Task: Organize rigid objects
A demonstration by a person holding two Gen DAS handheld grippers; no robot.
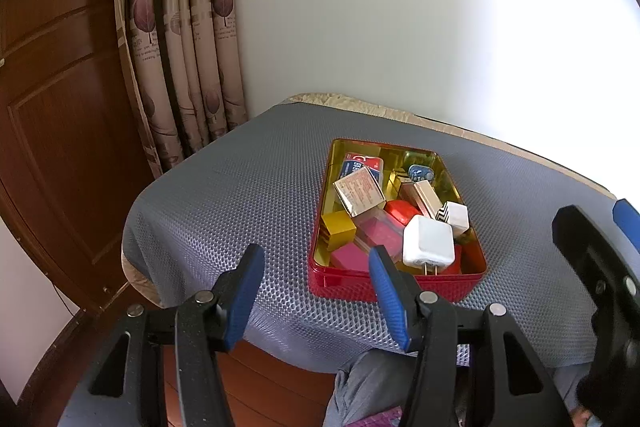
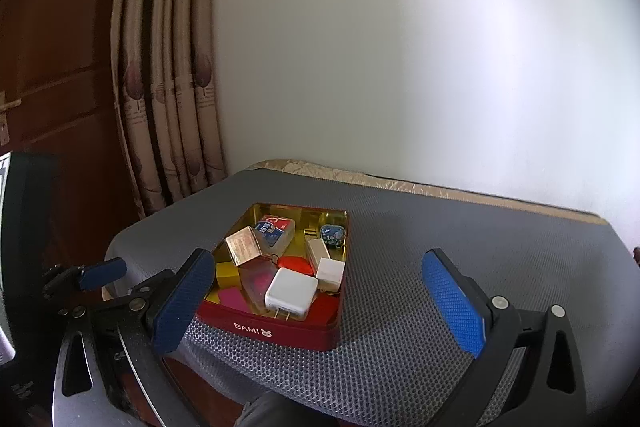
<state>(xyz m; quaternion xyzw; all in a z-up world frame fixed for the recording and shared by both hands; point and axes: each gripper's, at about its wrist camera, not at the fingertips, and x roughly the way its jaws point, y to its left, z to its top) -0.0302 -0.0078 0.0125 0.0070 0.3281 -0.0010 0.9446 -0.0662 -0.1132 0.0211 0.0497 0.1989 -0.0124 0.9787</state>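
A red tin (image 1: 394, 286) (image 2: 280, 329) with a gold inside stands on the grey honeycomb mat. It holds several small rigid things: a white plug charger (image 1: 428, 241) (image 2: 291, 287), a smaller white cube (image 1: 458, 217) (image 2: 330, 271), a yellow block (image 1: 338, 229) (image 2: 229, 273), a tan printed box (image 1: 358, 193) (image 2: 243, 245), pink and red pieces. My left gripper (image 1: 316, 297) hovers open at the tin's near left corner, nothing between its blue pads. My right gripper (image 2: 320, 303) is open wide, in front of the tin, and holds nothing.
The mat (image 1: 240, 195) (image 2: 440, 267) covers a small table against a white wall. Patterned curtains (image 1: 180, 47) hang at the back left beside a brown wooden door (image 1: 52, 107). A person's grey-clad leg (image 1: 372, 387) shows below the table's near edge.
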